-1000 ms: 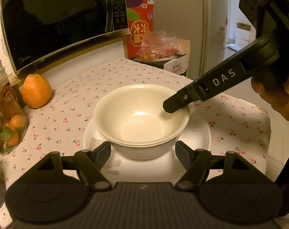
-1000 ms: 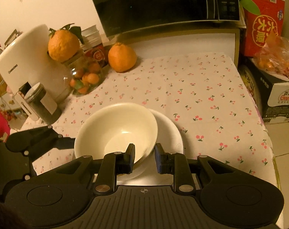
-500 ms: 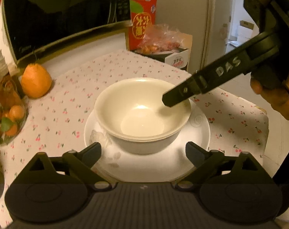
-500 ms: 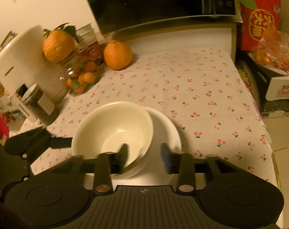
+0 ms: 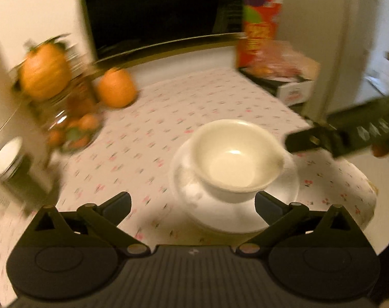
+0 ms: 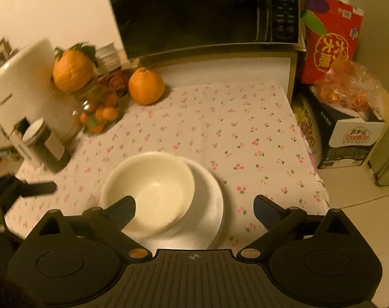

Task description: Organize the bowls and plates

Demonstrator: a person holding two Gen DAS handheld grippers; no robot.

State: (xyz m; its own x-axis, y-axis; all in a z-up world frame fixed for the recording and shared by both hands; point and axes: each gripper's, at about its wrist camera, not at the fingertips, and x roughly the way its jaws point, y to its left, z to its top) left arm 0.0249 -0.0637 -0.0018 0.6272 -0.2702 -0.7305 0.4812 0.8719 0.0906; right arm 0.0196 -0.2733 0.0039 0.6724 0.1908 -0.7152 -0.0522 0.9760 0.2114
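A cream bowl [image 6: 148,190], nested in another like it, sits on a stack of white plates [image 6: 207,205] on the cherry-print tablecloth. My right gripper [image 6: 194,205] hovers above and in front of them. Its jaws are opening wide and its pads touch nothing. In the blurred left wrist view the bowl [image 5: 235,164] and plates [image 5: 194,205] lie ahead of my left gripper [image 5: 193,202]. Its jaws are also opening, with only air between the pads. One finger [image 5: 304,141] of the right gripper reaches in beside the bowl's right rim. A left finger [image 6: 37,188] shows at the left edge.
A black microwave [image 6: 194,12] stands at the back, with a large orange [image 6: 145,89] and a glass jar of small oranges [image 6: 99,113] before it. A white appliance [image 6: 22,87] is at the left. A red box [image 6: 330,38] and a carton [image 6: 348,128] stand past the table's right edge.
The right gripper let go of the bowl's rim and spread its jaws wide. Both grippers rose and drew back from the stack. The left jaws widened and its view swung left.
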